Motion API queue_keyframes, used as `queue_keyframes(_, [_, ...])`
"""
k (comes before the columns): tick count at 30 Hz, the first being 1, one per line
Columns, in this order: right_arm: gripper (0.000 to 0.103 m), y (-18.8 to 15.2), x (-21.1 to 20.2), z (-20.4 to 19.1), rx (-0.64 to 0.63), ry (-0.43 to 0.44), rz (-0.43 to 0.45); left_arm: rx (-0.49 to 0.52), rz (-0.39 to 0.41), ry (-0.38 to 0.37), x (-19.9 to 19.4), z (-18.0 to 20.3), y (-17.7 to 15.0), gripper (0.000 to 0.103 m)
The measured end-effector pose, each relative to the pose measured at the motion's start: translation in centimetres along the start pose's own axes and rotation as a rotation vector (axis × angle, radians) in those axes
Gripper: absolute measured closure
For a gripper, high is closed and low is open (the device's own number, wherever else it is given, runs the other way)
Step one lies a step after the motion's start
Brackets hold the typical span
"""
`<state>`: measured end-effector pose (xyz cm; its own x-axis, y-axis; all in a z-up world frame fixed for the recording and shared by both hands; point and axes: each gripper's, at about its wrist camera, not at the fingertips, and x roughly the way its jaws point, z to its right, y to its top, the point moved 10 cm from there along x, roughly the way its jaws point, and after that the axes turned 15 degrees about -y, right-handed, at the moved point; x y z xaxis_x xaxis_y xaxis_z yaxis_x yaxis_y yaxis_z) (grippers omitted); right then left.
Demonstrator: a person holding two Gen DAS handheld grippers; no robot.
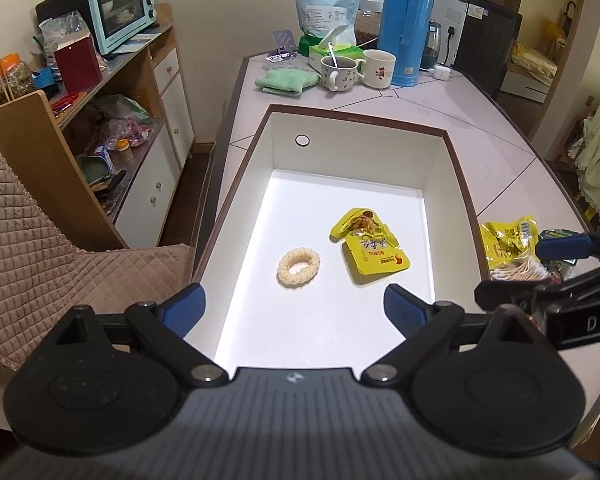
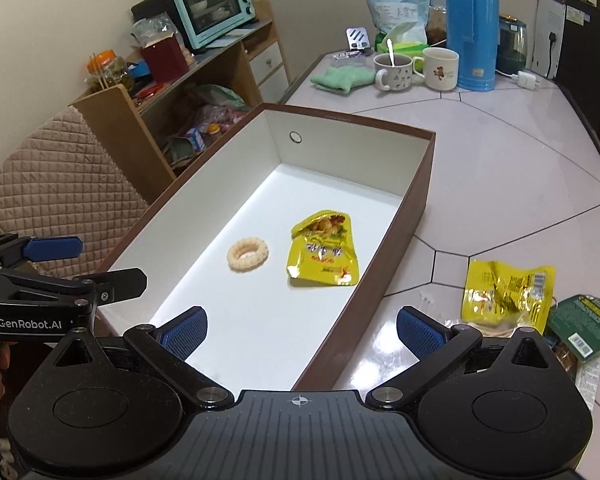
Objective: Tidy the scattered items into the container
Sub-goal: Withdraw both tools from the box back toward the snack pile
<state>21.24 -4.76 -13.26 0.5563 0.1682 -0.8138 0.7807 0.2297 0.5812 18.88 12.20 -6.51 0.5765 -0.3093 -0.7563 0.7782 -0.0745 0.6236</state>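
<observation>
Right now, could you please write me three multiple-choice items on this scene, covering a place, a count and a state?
1. Where does the beige ring lie?
A. on the box floor
B. on the table
C. in a mug

2. How many yellow packets lie inside the brown box?
A. none
B. one
C. three

3. How is the right claw?
A. shut on a packet
B. shut, empty
C. open

Answers: 1 A, the ring rests on the white floor beside the yellow packet. 2 B, the other yellow packet lies outside on the table. 3 C, its blue pads stand wide apart, holding nothing.
</observation>
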Motion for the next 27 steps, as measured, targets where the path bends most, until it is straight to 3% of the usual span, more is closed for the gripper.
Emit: queue_keyframes(27, [0.0,-2.8,-2.0,-1.9,-0.059,0.034,-0.001,-0.044,0.007,0.082,-3.3,0.0,-3.4,0.004])
